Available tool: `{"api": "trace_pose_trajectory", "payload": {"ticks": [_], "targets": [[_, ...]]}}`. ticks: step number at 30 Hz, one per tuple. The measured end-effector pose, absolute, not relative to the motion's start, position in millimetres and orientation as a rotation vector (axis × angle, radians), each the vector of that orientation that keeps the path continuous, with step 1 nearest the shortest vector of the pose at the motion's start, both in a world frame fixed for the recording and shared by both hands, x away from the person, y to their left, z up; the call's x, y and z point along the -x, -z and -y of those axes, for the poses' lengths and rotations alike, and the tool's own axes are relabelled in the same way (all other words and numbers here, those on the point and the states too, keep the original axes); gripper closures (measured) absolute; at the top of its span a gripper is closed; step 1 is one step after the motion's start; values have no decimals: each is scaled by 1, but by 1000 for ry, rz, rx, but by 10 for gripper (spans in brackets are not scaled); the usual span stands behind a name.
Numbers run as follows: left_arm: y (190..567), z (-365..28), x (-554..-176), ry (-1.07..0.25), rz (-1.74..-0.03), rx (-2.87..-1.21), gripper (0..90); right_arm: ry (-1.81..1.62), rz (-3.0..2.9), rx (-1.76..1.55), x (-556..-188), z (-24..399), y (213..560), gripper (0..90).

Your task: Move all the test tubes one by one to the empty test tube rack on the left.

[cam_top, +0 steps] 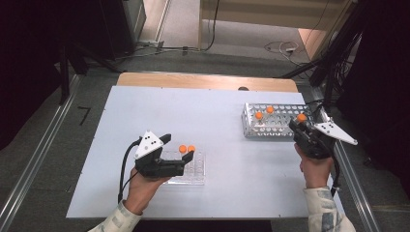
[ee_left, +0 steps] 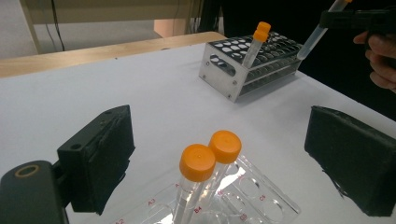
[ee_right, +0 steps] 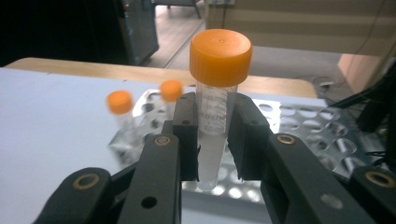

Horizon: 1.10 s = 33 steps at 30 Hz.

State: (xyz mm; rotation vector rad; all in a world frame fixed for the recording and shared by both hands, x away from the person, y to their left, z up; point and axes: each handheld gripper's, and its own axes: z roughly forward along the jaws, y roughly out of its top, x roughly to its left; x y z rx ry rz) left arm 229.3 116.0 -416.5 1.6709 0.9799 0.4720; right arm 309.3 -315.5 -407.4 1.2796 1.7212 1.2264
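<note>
1. High view puts a white bench mid-frame, its bare wooden edge along the top. A metal rack sits right of centre with two orange-capped tubes standing in it. A clear plastic rack lies lower left of centre with two more capped tubes in it. Nothing stands between the two racks.

2. Right gripper view shows your tube at centre frame: a clear plastic body, faint printed graduations, an orange screw cap on top, upright. In the high view it is at the right, just above the metal rack's right end.

3. Your right hand-held gripper is clamped on that tube below the cap, one pad on each side, with the tube's tip clear of the rack holes.

4. Your left hand-held gripper stands spread wide. Its pads sit on either side of the two tubes in the clear rack, touching neither, gripping nothing.
</note>
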Motion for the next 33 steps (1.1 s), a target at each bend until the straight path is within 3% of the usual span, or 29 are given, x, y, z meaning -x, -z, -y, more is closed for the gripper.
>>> {"api": "trace_pose_trajectory", "payload": {"ticks": [17, 33], "targets": [[415, -108, -223, -502, -951, -1690, 79, -1273, -1967, -1146, -264, 266, 426, 720], [413, -89, -215, -453, -889, -1710, 72, -1315, -2147, -981, -239, 218, 433, 720]]}}
